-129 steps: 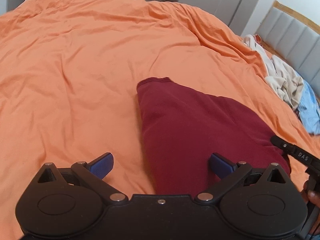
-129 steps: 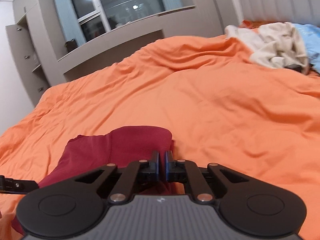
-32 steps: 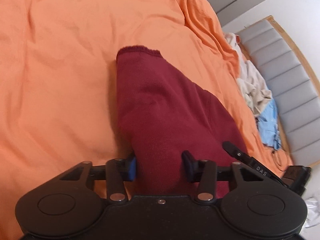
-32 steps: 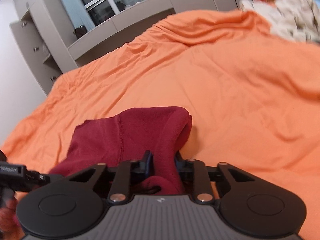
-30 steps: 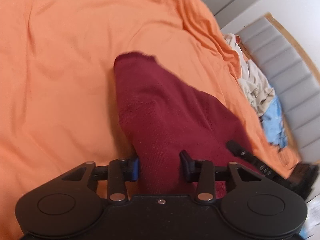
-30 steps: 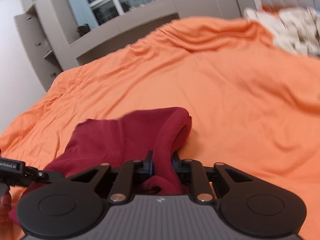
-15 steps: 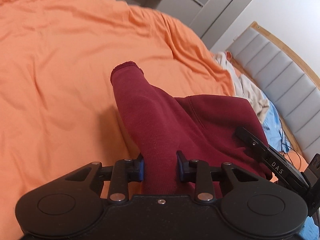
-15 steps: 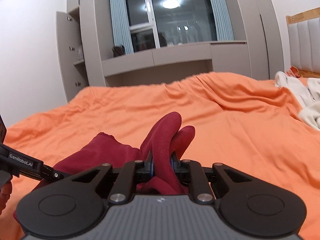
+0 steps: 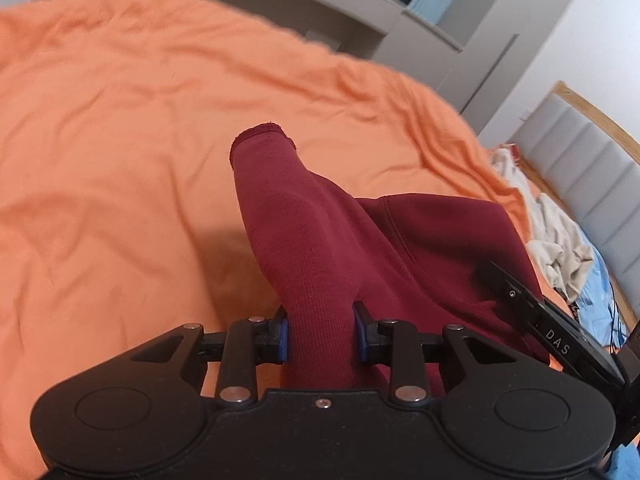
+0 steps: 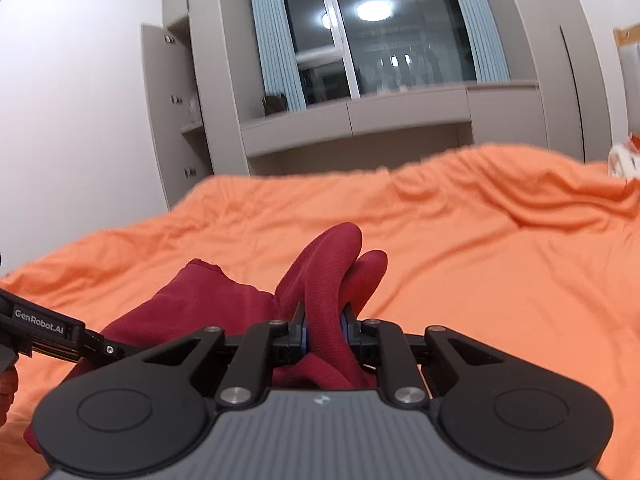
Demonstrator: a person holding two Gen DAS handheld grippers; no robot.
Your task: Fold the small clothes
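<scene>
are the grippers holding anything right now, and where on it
Both hold the maroon garment. The left gripper is clamped across its sleeve, well back from the cuff. The right gripper pinches a bunched fold of the fabric.

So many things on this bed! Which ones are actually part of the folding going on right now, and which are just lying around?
Part of the job:
- maroon garment, gripped at two spots
- left gripper, shut on it
- right gripper, shut on it

Just lying about:
- orange bedcover underneath
- beige clothes near the headboard
- light blue cloth beside them
- grey cabinets under the window
</scene>
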